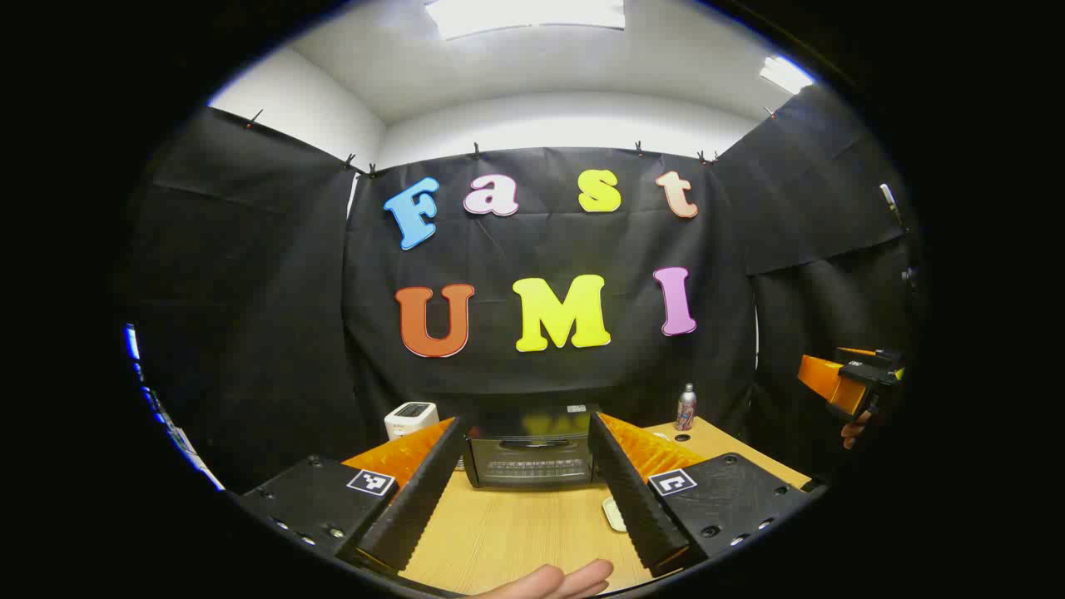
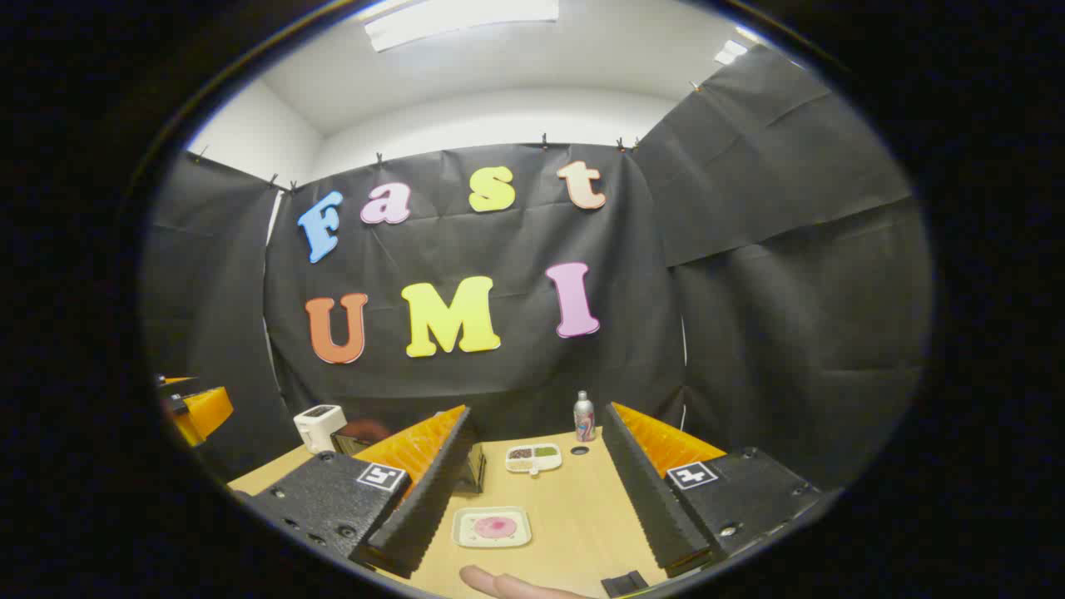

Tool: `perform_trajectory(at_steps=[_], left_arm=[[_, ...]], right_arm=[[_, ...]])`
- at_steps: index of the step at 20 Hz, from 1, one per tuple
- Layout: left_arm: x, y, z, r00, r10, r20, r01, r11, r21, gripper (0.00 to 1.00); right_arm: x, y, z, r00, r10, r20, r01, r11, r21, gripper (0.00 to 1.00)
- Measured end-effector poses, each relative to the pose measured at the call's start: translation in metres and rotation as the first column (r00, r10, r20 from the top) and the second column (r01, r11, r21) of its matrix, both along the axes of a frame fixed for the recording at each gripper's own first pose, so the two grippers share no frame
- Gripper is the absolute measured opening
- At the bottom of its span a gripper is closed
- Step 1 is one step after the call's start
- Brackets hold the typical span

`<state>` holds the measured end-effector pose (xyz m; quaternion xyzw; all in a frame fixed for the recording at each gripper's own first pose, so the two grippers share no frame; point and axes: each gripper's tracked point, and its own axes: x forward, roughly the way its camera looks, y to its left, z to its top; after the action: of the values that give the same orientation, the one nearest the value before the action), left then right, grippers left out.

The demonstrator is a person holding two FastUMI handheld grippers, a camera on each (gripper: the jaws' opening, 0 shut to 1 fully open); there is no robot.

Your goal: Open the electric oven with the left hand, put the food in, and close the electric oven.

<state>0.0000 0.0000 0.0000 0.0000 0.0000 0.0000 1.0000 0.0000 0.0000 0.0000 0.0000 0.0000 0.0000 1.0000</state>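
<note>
Task at start, nothing done. Electric oven (image 1: 530, 456) at back of worktop (image 1: 516, 532), door shut, framed between left gripper (image 1: 524, 491) jaws, which stand wide apart, empty. Right gripper (image 2: 532, 499) jaws also spread, empty, above food plate (image 2: 492, 527) near front edge. Left: open door, load food, close. Oven interior dark, unreadable; compartment dish (image 2: 533, 457) contents too small to tell.

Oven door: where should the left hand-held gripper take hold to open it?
On the bar handle across the top of the oven door, coming straight from the front. The handle lies level and the door is shut, facing the open left hand-held gripper.
</note>
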Motion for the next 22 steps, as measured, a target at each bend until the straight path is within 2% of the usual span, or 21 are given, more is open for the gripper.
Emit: perform_trajectory(at_steps=[5, 8, 11, 14, 18, 22], left_arm=[[-0.006, 0.001, 0.009, 1.0, -0.003, 0.016, 0.003, 0.999, -0.041, 0.95], [-0.007, 0.006, 0.009, 1.0, 0.006, 0.02, -0.006, 0.999, -0.035, 0.95], [-0.007, 0.008, 0.004, 1.0, 0.006, 0.013, -0.005, 0.999, -0.047, 0.95], [-0.004, 0.01, 0.005, 1.0, 0.009, 0.021, -0.008, 0.999, -0.052, 0.95], [0.006, 0.012, 0.009, 0.999, 0.016, 0.039, -0.014, 0.998, -0.055, 0.95], [0.031, 0.009, 0.008, 0.999, 0.019, 0.031, -0.017, 0.998, -0.054, 0.95]], right_arm=[[-0.013, -0.001, 0.011, 1.0, 0.022, 0.019, -0.022, 1.0, -0.005, 0.96], [-0.016, -0.006, 0.013, 0.999, 0.011, 0.035, -0.01, 0.999, -0.04, 0.96], [-0.02, 0.005, 0.01, 0.998, 0.054, 0.029, -0.053, 0.998, -0.046, 0.96], [-0.019, -0.004, 0.011, 0.998, 0.049, 0.037, -0.047, 0.998, -0.042, 0.96], [-0.025, -0.008, 0.018, 0.997, 0.04, 0.072, -0.036, 0.998, -0.057, 0.99], [-0.032, -0.006, 0.023, 0.994, 0.055, 0.099, -0.049, 0.997, -0.067, 0.96]])
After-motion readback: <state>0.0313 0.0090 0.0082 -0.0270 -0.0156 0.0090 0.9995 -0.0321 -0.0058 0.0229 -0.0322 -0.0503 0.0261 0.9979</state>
